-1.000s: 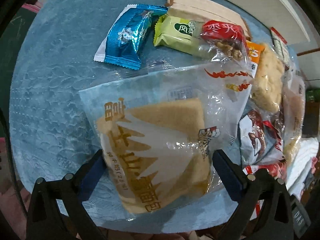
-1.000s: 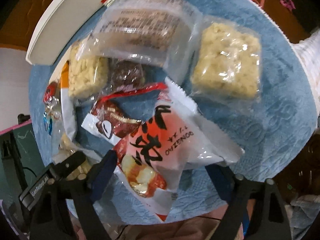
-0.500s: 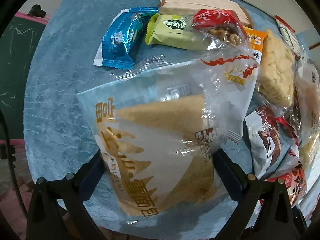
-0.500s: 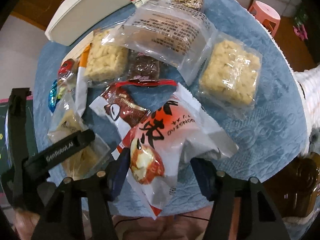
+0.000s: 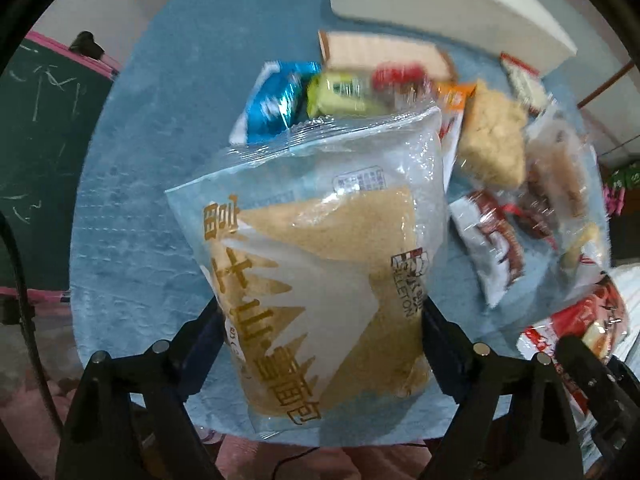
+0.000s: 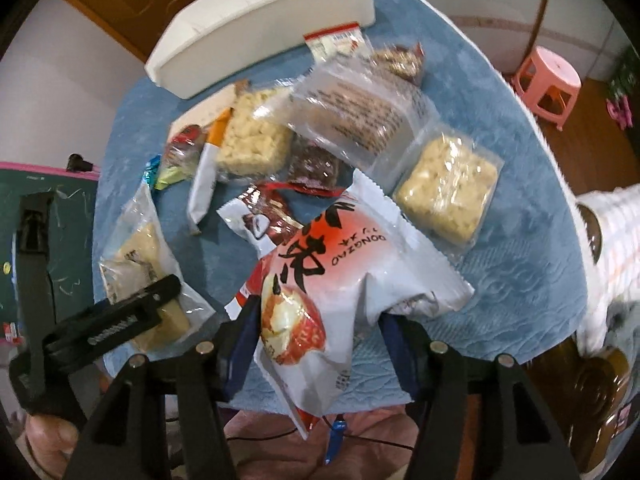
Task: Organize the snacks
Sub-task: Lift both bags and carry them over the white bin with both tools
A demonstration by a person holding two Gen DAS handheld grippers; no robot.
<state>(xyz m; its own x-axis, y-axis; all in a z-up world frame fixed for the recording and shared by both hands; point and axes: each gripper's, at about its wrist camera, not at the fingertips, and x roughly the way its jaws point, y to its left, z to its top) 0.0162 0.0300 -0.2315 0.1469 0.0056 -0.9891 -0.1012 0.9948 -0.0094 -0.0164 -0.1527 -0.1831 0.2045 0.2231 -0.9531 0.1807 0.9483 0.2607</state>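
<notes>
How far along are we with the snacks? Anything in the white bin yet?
Done: nothing visibly; the white bin's inside is hidden. In hand: the left gripper clamps the bread bag, the right gripper the red-and-white packet. Left: the other snacks, like the rice cake, lie on the blue cloth.

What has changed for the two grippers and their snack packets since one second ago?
The right gripper has just closed on the red-and-white plastic snack packet and lifted it. The left gripper closed on the clear bread bag, lifting it. The other snacks stayed on the blue cloth.
</notes>
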